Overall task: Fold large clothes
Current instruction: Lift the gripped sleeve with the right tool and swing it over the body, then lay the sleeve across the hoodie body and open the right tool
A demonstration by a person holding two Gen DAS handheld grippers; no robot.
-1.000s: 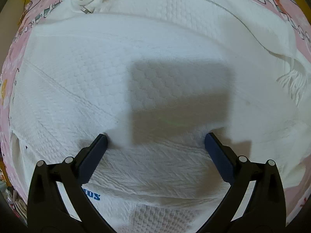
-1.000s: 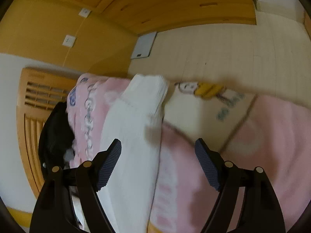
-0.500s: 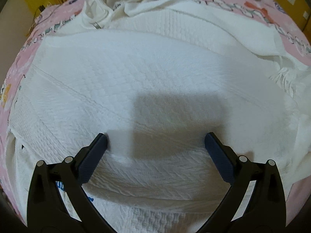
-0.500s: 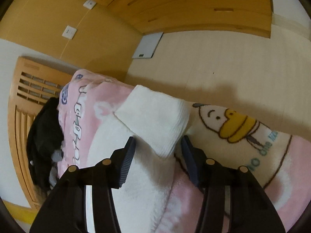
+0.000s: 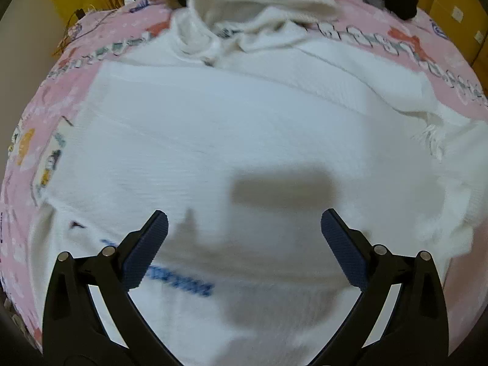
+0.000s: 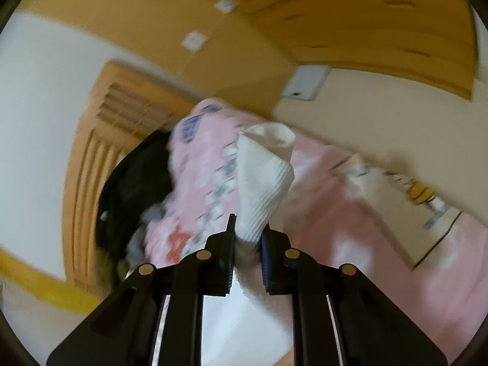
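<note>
We have the white garment (image 5: 231, 140) spread flat on the pink blanket (image 5: 61, 97), filling most of the left wrist view, with its hood and collar bunched up toward 12 o'clock and a fringed hem corner (image 5: 433, 137) out at about 3 o'clock. Our left gripper (image 5: 244, 228) hovers over the body of the garment with its jaws spread wide and nothing between them; the blue pads (image 5: 146, 250) sit at 7 and 5 o'clock of the frame, and blue printed lettering (image 5: 180, 280) shows on the cloth just below them. We cannot tell from this blurred view whether the fingertips touch the fabric or hang just above it. Our right gripper (image 6: 247, 238) is the one with hold of the work: its jaws are pinched almost together on a ribbed white cuff (image 6: 262, 180), most likely the sleeve end, which rises from the jaws toward 12 o'clock, pointing at the wooden wall and away from the blanket beneath. So the relation we must mind is this: the sleeve's long axis runs straight out from the right jaws, while the garment's body lies under the left gripper, its long axis running 6 to 12 o'clock in that view. We judge the coming move to be carrying the cuff across onto the body, with the right hand doing it and the left free to steady the cloth. A dark pile of other clothing (image 6: 134, 189) sits at 9 o'clock of the right view, well apart from the cuff.
</note>
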